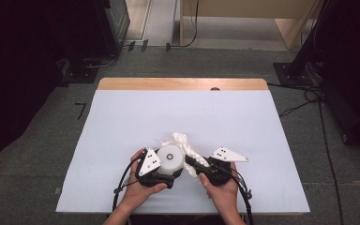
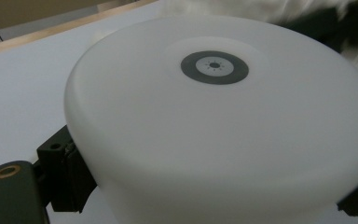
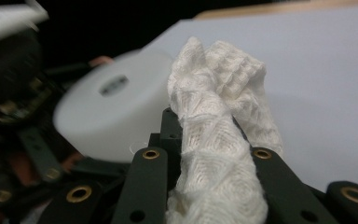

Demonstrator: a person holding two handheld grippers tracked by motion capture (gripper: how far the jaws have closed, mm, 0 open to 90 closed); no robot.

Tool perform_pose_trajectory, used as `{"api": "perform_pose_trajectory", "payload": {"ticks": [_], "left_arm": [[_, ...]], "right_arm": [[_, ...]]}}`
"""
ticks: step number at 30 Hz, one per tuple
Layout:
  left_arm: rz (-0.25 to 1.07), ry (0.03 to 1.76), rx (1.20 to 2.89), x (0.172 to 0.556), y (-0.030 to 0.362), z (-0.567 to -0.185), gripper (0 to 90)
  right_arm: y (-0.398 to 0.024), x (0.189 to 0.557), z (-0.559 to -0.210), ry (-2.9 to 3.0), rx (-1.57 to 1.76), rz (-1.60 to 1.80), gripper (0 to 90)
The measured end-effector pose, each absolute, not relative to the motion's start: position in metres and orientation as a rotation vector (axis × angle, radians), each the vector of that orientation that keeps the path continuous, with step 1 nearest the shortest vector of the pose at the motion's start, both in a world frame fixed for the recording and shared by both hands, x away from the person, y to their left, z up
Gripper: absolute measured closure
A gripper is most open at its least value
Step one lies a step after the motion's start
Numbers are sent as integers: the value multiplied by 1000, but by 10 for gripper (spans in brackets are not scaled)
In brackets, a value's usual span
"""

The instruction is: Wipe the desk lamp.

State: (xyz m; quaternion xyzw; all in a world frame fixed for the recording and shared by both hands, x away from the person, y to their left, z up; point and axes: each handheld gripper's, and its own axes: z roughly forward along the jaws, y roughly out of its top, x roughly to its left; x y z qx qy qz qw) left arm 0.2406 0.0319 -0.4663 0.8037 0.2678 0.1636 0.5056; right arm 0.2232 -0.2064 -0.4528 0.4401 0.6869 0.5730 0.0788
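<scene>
A white round container (image 1: 170,158) with a dark ring on its upturned flat face is held near the table's front edge, and my left gripper (image 1: 168,170) is shut on its sides. In the left gripper view the container (image 2: 214,116) sits between the black pads (image 2: 67,177). My right gripper (image 1: 194,164) is shut on a white knitted cloth (image 1: 180,140) whose loose end bunches just behind the container. In the right gripper view the cloth (image 3: 223,74) runs up between the jaws of my right gripper (image 3: 209,144), right beside the container (image 3: 107,116).
A white sheet (image 1: 183,112) covers the table, with a wooden strip (image 1: 183,84) bare along the far edge. Dark equipment and cables (image 1: 309,93) stand on the floor around the table.
</scene>
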Motion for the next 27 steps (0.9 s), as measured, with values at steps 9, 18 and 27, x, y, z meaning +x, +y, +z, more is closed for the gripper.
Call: {"api": "perform_pose_trajectory", "payload": {"ticks": [9, 18, 27], "left_arm": [[400, 640, 1925, 240, 33, -467, 79], [488, 800, 1835, 226, 25, -458, 28], [565, 861, 1869, 222, 16, -462, 86]], "right_arm": [[-207, 234, -479, 2106, 1441, 1640, 767], [-221, 236, -475, 2039, 1459, 1638, 767], [-219, 234, -473, 2029, 1443, 1652, 766]]}}
